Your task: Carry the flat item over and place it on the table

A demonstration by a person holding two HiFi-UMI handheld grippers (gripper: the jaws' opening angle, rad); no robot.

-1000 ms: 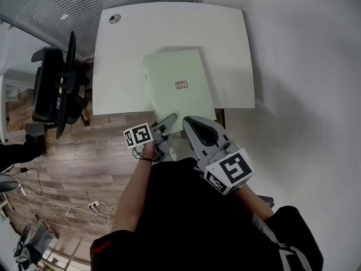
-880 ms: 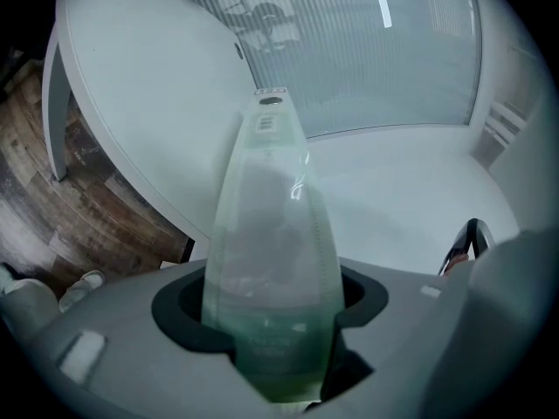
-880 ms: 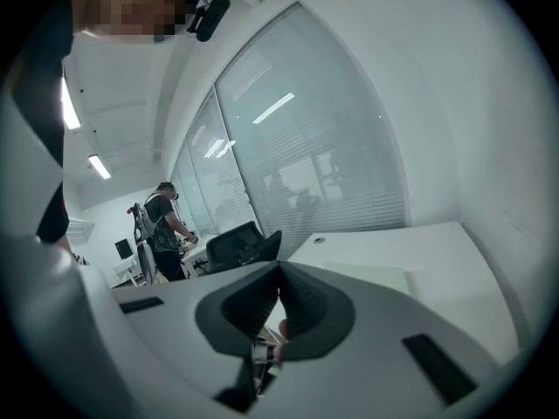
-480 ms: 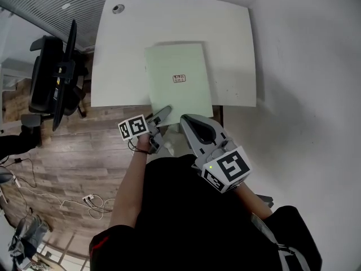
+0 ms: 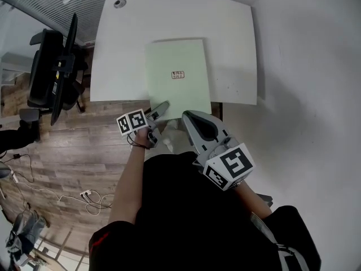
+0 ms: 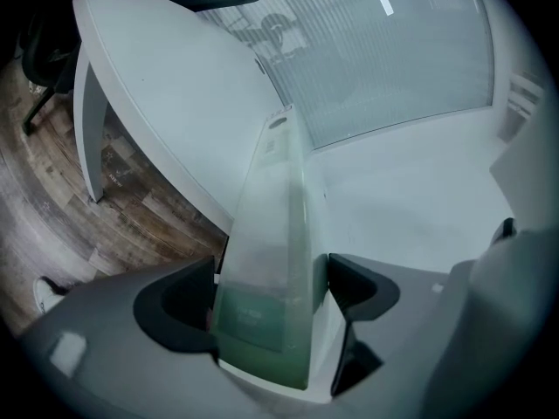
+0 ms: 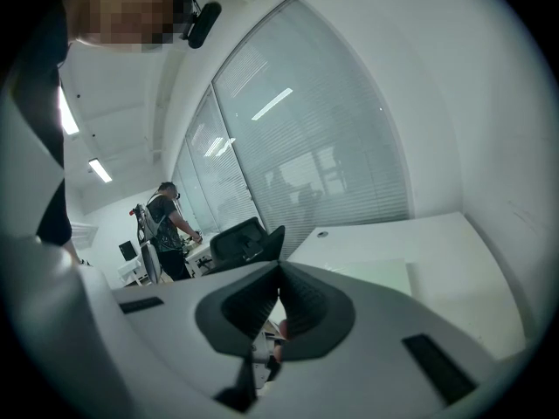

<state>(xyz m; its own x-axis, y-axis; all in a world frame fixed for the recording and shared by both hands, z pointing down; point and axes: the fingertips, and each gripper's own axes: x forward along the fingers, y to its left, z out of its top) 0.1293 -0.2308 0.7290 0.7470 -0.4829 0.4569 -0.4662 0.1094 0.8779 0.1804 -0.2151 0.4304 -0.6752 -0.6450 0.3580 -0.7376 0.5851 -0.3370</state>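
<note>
A flat pale green board [image 5: 177,75] with a small label lies on the white table [image 5: 231,33], its near edge overhanging towards me. My left gripper [image 5: 161,109] is at the board's near left corner. In the left gripper view the board's [image 6: 271,234] edge runs between the jaws of the left gripper [image 6: 271,291], which are opening, with a thin gap on the right side. My right gripper [image 5: 189,117] hovers just off the board's near edge, shut and empty. In the right gripper view the right gripper's [image 7: 279,291] jaws meet, and the board [image 7: 367,278] lies beyond them.
A black office chair [image 5: 56,66] stands left of the table on the wooden floor [image 5: 67,151], where cables trail. A white wall [image 5: 310,95] runs along the right. The table has a cable hole [image 5: 119,3] at its far left. A person [image 7: 170,221] stands far off.
The board now lies a little farther onto the table. My left gripper has shifted slightly left at its near corner. The right gripper has stayed shut close by.
</note>
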